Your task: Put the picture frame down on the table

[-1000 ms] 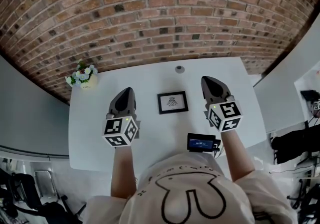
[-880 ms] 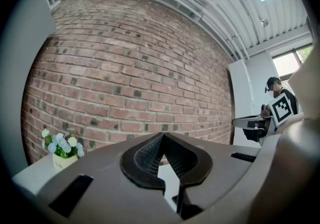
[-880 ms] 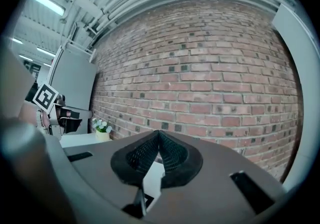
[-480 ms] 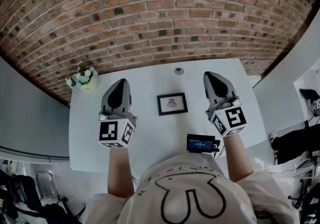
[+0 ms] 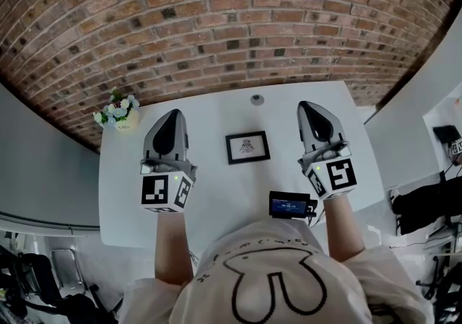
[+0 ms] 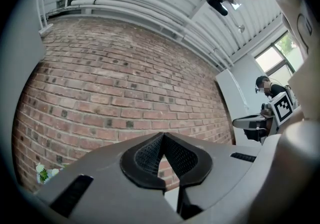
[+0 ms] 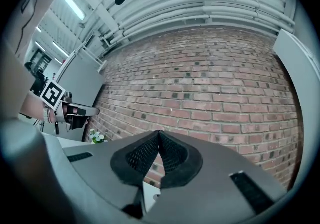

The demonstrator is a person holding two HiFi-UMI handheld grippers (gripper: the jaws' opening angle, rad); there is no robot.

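A small black picture frame (image 5: 247, 147) with a white mat lies flat on the white table (image 5: 216, 193), between my two grippers and apart from both. My left gripper (image 5: 167, 128) is raised to the frame's left, jaws shut and empty; in its own view the left gripper (image 6: 162, 138) points at the brick wall. My right gripper (image 5: 315, 120) is raised to the frame's right, also shut with nothing held; in its own view the right gripper (image 7: 159, 135) points at the wall too. The frame does not show in either gripper view.
A small pot of white flowers (image 5: 117, 111) stands at the table's far left corner. A small round grey object (image 5: 257, 99) sits near the far edge. A black device with a screen (image 5: 290, 206) rests at the near edge. A brick wall (image 5: 231, 19) lies behind.
Both grippers have lifted and moved away from the frame, the left one outward to the left and the right one slightly farther back. The frame stays flat on the table.
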